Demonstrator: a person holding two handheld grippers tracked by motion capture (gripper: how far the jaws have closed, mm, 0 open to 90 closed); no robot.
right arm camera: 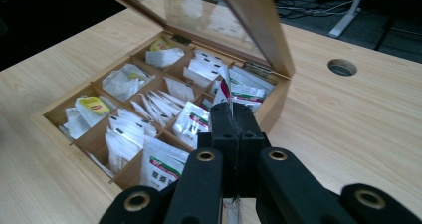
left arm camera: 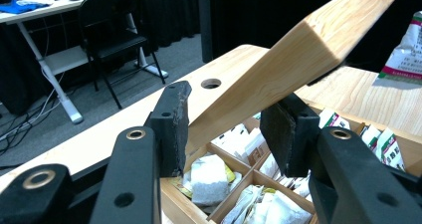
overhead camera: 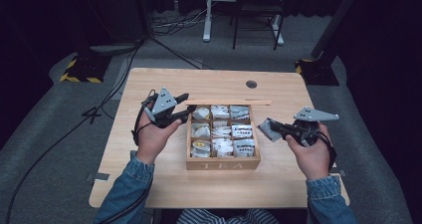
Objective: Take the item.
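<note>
A wooden tea box (overhead camera: 224, 164) marked TEA stands mid-table, its compartments full of tea bag packets (overhead camera: 222, 132). Its glass-paned lid (overhead camera: 229, 103) stands raised at the back. My left gripper (overhead camera: 185, 107) is at the lid's left end. In the left gripper view the jaws (left arm camera: 229, 129) are shut on the lid's wooden frame (left arm camera: 298, 50). Just right of the box, my right gripper (overhead camera: 278, 128) is shut on one white tea bag packet (overhead camera: 267, 129). In the right gripper view that packet (right arm camera: 226, 89) stands edge-on between the closed jaws (right arm camera: 232, 117), above the open box (right arm camera: 50, 114) and its lid (right arm camera: 254, 15).
A round cable hole (overhead camera: 251, 84) is in the tabletop behind the box. Bare wood (overhead camera: 149, 184) lies left, right and in front of the box. Past the far edge are a black chair (left arm camera: 109, 25), a white desk frame (overhead camera: 207, 15) and floor cables.
</note>
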